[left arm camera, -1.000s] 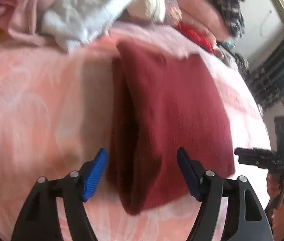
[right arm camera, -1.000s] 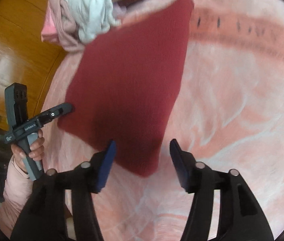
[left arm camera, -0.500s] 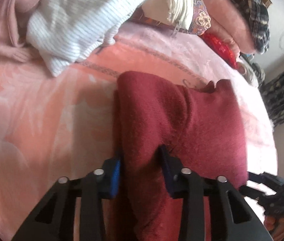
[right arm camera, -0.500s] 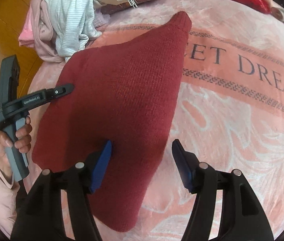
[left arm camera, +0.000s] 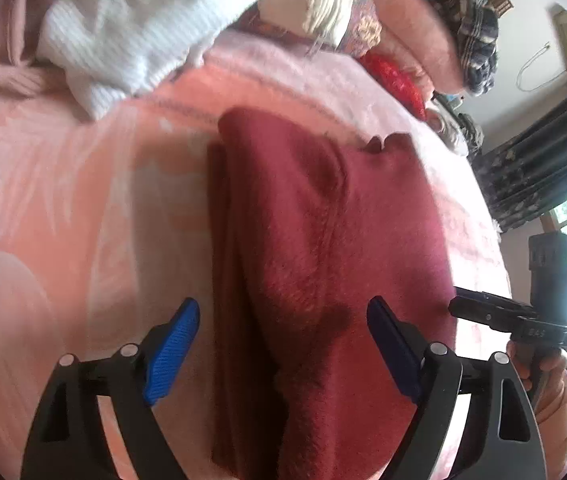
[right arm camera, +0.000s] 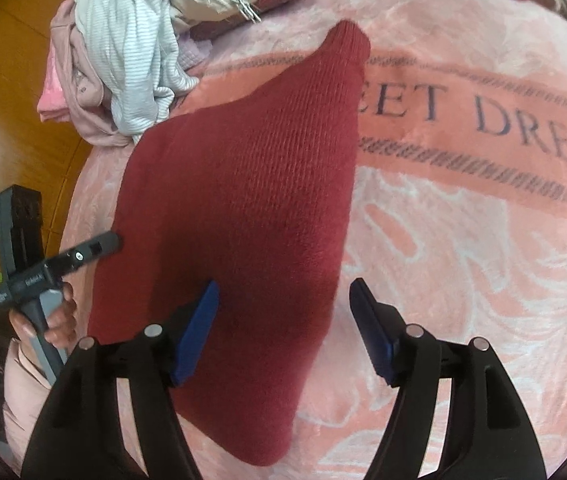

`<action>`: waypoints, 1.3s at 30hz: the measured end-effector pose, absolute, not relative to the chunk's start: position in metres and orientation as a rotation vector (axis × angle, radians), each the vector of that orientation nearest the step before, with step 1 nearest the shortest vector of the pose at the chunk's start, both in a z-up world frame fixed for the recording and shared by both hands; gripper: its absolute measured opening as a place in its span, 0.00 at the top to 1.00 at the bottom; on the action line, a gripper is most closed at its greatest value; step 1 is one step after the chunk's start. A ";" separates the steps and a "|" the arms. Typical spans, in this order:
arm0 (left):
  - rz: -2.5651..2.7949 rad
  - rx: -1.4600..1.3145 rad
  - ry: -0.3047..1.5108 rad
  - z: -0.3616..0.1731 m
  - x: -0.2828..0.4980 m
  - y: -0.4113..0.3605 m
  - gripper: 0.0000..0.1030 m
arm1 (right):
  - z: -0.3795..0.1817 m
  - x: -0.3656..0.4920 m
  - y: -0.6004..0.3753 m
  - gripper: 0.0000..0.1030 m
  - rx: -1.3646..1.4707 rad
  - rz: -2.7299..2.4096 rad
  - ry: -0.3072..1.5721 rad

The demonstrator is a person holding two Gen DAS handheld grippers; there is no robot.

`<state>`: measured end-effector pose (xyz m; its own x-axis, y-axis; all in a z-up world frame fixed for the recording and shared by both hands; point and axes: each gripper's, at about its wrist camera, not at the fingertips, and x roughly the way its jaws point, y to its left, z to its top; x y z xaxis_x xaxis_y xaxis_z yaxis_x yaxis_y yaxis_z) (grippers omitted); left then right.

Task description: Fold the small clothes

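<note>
A dark red knitted garment (right arm camera: 239, 208), folded into a tapering shape with a narrow ribbed end pointing away, is laid flat on a pink plush blanket (right arm camera: 463, 248) patterned with pale leaves and printed with dark letters. In the left wrist view the same garment (left arm camera: 323, 264) is seen with a doubled fold running along its left side and a small notch at its far edge.

The left gripper (left arm camera: 283, 344) is held above the near end of the garment with its blue pads spread wide; its jaws have just been opening, and the fold lies between them without being pressed. The right gripper (right arm camera: 283, 328) is likewise spread; its jaws have just been opening too. Its left pad is seen over the red knit and its right pad over bare blanket, so the garment's right edge lies between them, ungripped.

Each gripper is also seen from the other's camera, held by a hand (right arm camera: 53, 320) in a pale pink sleeve (right arm camera: 23, 392) at the garment's side.

Beyond the garment, a heap of clothes (right arm camera: 131, 48) is piled: a white ribbed top, a pink piece, a cream item. A wooden floor (right arm camera: 11, 60) is visible past the blanket's edge.
</note>
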<state>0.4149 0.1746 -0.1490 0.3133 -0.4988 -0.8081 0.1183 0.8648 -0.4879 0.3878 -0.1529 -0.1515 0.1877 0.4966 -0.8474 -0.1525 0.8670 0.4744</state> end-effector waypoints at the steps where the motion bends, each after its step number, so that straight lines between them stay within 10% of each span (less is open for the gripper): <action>1: -0.425 -0.380 1.205 -0.155 0.416 0.171 0.17 | -0.155 0.389 -0.150 0.29 0.321 0.473 1.320; 9: -0.499 -0.452 1.277 -0.178 0.415 0.155 0.15 | -0.185 0.392 -0.151 0.27 0.467 0.503 1.359; 21: -0.520 -0.342 1.294 -0.178 0.406 0.137 0.05 | -0.166 0.383 -0.147 0.55 0.401 0.522 1.299; 29: -0.552 -0.424 1.239 -0.160 0.392 0.139 0.55 | -0.136 0.365 -0.158 0.61 0.355 0.569 1.229; 39: -0.761 -0.406 1.179 -0.116 0.325 0.020 0.59 | -0.088 0.283 -0.278 0.62 0.313 0.490 1.206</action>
